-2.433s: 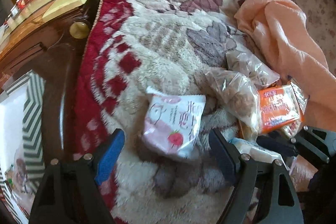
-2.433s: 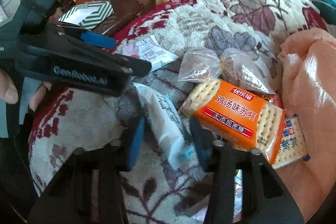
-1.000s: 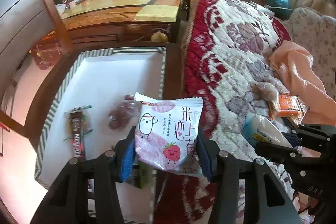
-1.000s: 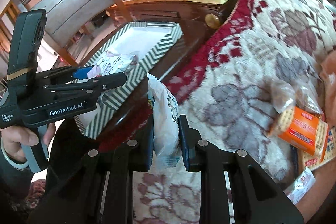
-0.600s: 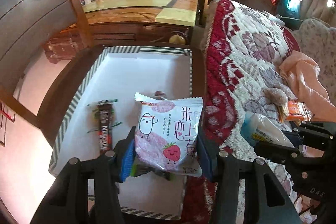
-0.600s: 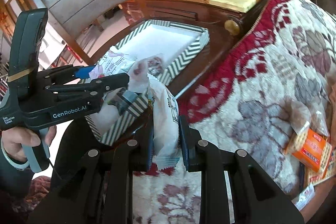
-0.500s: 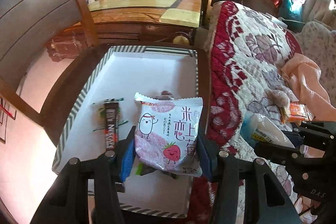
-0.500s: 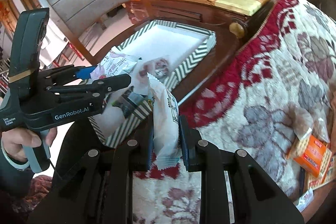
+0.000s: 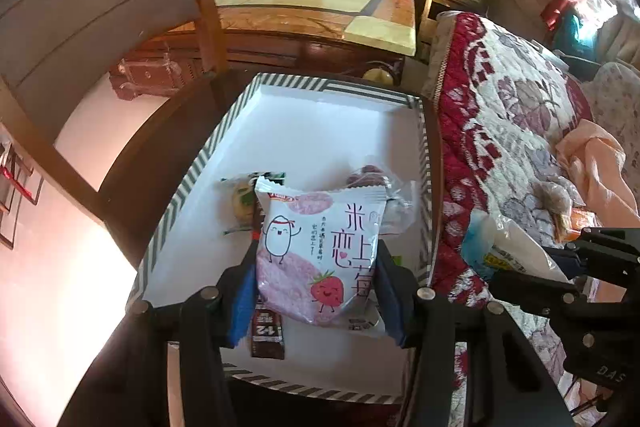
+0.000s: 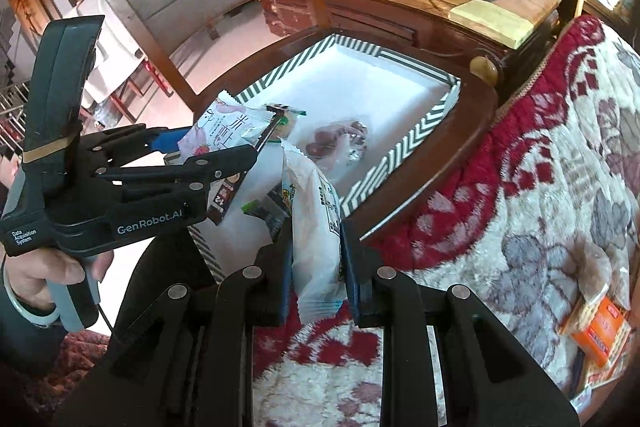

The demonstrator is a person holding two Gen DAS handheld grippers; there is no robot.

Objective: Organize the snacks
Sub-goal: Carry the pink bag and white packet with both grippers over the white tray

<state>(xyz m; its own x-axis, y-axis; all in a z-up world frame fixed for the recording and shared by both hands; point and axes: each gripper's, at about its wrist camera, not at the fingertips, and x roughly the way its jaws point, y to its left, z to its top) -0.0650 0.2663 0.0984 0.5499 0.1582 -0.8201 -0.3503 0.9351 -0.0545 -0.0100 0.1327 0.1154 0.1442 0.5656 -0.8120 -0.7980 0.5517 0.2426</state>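
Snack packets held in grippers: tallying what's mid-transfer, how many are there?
2: a pink strawberry packet in the left gripper above the striped tray, a white packet in the right gripper beside it.

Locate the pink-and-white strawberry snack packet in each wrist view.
Left wrist: pink-and-white strawberry snack packet at lower centre, clamped in the left gripper.
Right wrist: same packet at left of centre, in that gripper.
Shared landmark: striped-rim white tray beneath it.
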